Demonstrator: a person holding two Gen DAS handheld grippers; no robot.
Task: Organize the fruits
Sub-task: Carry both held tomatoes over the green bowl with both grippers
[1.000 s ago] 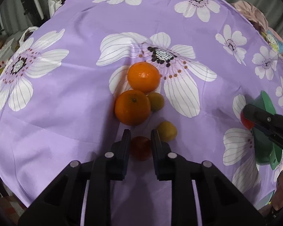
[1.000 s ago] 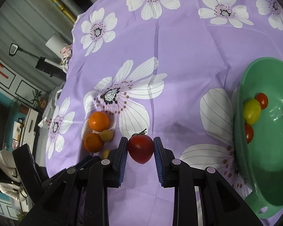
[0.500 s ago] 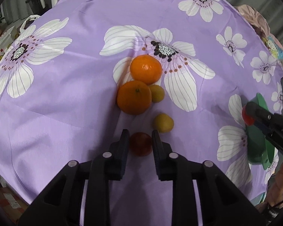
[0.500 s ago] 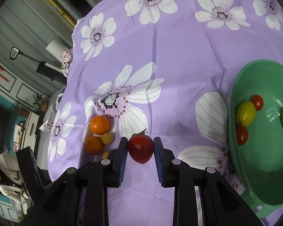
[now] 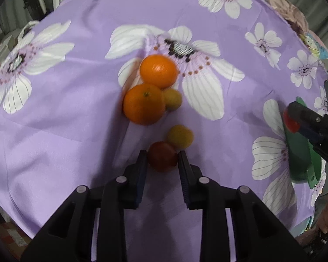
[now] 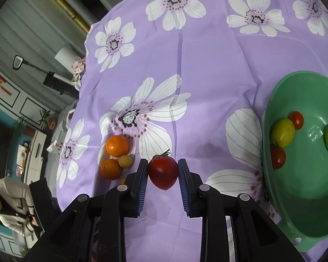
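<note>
The right gripper [image 6: 163,171] is clamped on a red stemmed tomato [image 6: 163,172], held above the purple flowered cloth [image 6: 207,65], left of the green plastic bowl [image 6: 306,207]. The left gripper [image 5: 162,158] brackets a dark red tomato [image 5: 162,156] near the oranges [image 5: 144,103]; whether it grips I cannot tell. Next, probably: carry the held tomato rightward over the bowl's rim and release.

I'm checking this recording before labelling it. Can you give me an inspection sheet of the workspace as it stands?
Surface: purple floral tablecloth, lightly creased.
Job's things: green bowl holds two red tomatoes and two yellow-green fruits; two oranges and two small yellow fruits lie on the cloth.
Clutter: nothing seen on the cloth.
Grippers: right gripper holds a red tomato off the cloth; left gripper has its jaws on either side of another red tomato, whether pressing cannot be told.
Cables: nothing seen.
Surroundings: seated person, white cabinets, a dark stand beyond the table.
</note>
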